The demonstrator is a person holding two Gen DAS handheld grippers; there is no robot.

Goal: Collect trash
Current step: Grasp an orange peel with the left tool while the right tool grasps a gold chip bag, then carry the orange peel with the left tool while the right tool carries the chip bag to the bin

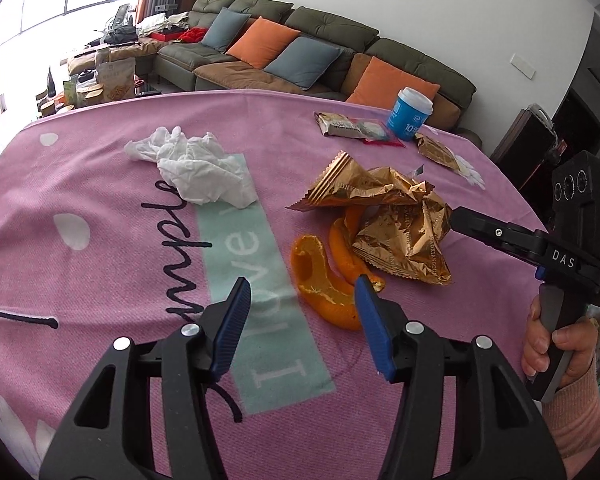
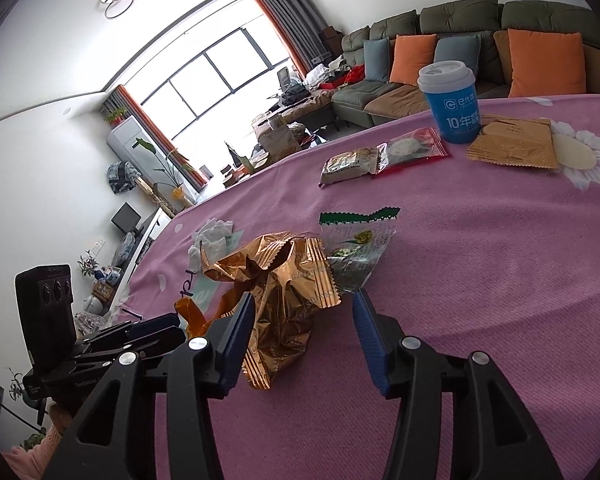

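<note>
I am holding two grippers over the pink cloth (image 1: 420, 380) on the table. My left gripper (image 1: 300, 320) is hovering with its jaws spread wide and nothing between them; its right finger is sitting in front of the peel. My right gripper (image 2: 304, 334) is also gaping wide, gripping nothing, with one crumpled foil wrapper standing between its fingers, apart from both pads as far as I am seeing.

Nearest the left gripper I am counting two pieces of orange peel (image 1: 324, 280), lying side by side and touching the foil. Just past them I am seeing two gold foil wrappers (image 1: 396, 232), crumpled and overlapping, one nearer the right edge and one behind it. In the right wrist view one clear wrapper (image 2: 356, 248) with a green toothed top is leaning against the foil on its far side.

Toward the left edge one white tissue (image 1: 196, 168) is lying crumpled, well apart from the foil.

Near the far edge I am counting one blue cup (image 2: 452, 104) with a white lid, upright; one tan packet (image 2: 516, 144) flat and touching the cup's base; and two snack packs (image 2: 380, 156), one red-edged, overlapping each other just beside the cup.

Beyond the table one sofa (image 1: 340, 36) is carrying four cushions, two orange and two blue-grey.
</note>
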